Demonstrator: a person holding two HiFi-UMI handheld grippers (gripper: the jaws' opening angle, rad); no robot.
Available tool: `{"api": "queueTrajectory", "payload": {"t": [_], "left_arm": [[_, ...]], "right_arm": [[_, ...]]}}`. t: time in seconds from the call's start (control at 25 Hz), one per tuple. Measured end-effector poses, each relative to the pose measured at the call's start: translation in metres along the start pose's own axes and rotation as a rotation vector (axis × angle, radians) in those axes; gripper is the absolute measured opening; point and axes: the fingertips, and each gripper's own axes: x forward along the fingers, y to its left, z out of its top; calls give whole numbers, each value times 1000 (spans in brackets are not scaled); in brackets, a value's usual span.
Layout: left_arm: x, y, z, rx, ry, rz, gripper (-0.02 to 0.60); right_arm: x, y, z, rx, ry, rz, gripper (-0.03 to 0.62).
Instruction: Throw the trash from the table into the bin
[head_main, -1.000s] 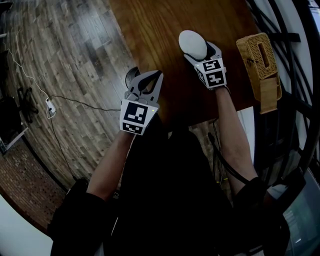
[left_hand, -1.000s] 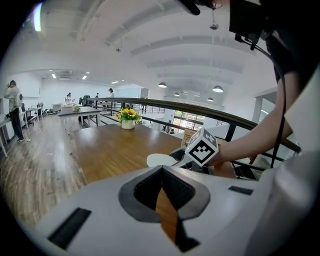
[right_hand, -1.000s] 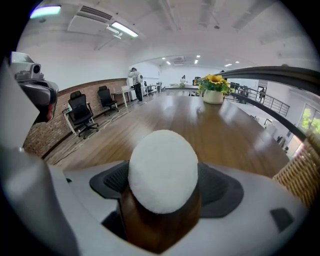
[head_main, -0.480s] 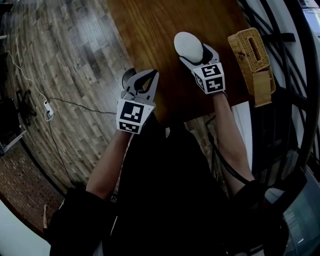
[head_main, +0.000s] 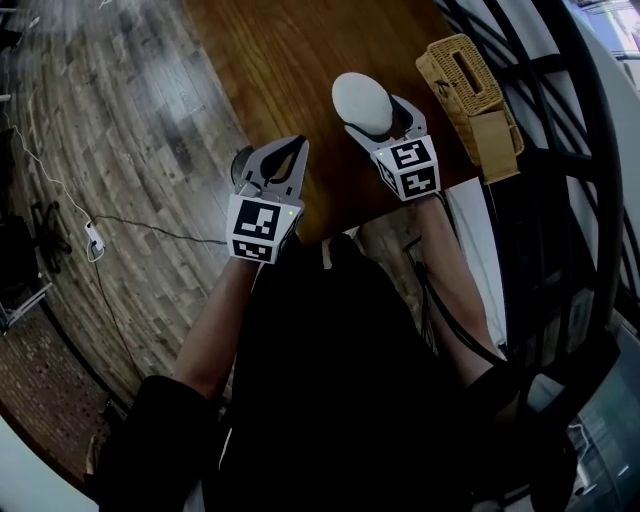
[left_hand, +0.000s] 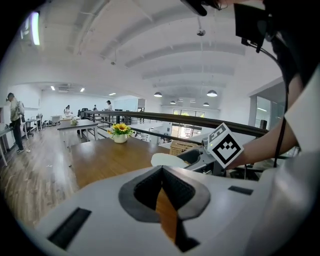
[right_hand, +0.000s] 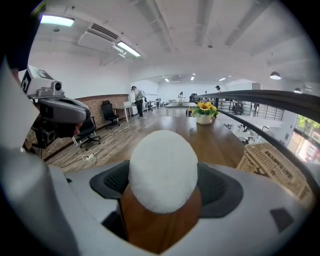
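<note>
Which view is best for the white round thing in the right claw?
Right gripper view: the white round piece fills the centre, pinched between the jaws of the right claw. Head view shows it small from above, poking past the claw. Left gripper view catches only a flat sliver.

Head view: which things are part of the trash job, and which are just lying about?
Job:
white round pad, clamped in the right gripper
left gripper, shut and empty
table
No bin in view.

Lying about:
wicker box on the table
flower pot at the far end
</note>
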Motion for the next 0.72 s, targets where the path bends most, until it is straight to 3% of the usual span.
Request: {"api": "queueTrajectory", "payload": {"t": [0.72], "left_arm": [[-31, -87, 19, 49, -61, -16, 11]], "right_arm": [[-131, 28, -3, -26, -145, -31, 433]]}}
